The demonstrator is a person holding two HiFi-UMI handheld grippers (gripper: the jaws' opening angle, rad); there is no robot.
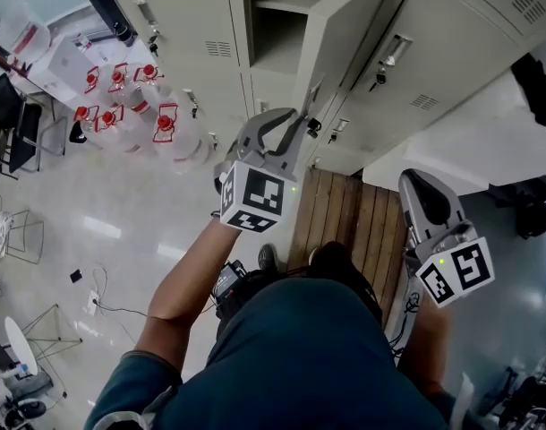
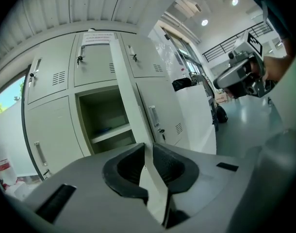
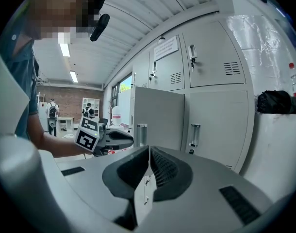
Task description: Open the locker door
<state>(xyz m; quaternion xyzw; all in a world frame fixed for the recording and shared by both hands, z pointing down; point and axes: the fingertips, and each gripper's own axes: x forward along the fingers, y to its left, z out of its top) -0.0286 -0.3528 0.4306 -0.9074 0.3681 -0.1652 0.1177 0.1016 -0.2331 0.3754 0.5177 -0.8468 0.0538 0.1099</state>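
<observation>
A bank of pale grey lockers (image 1: 192, 25) stands in front of me. One locker door (image 1: 362, 52) is swung out, baring a compartment (image 1: 277, 25) with a shelf. My left gripper (image 1: 291, 119) is at the door's free edge, and its fingers straddle that edge. In the left gripper view the door (image 2: 160, 106) stands edge-on and its edge fills the narrow gap of the left gripper (image 2: 145, 147). My right gripper (image 1: 418, 184) hangs back to the right, away from the lockers. It is shut and holds nothing (image 3: 149, 149). It faces the door (image 3: 157, 115).
Several large water bottles (image 1: 121, 106) with red caps stand on the floor at the left of the lockers. I stand on a wooden pallet (image 1: 354, 218). A black chair (image 1: 18, 133) and loose cables (image 1: 98, 303) lie further left. A black bag (image 3: 276, 102) rests on a white counter.
</observation>
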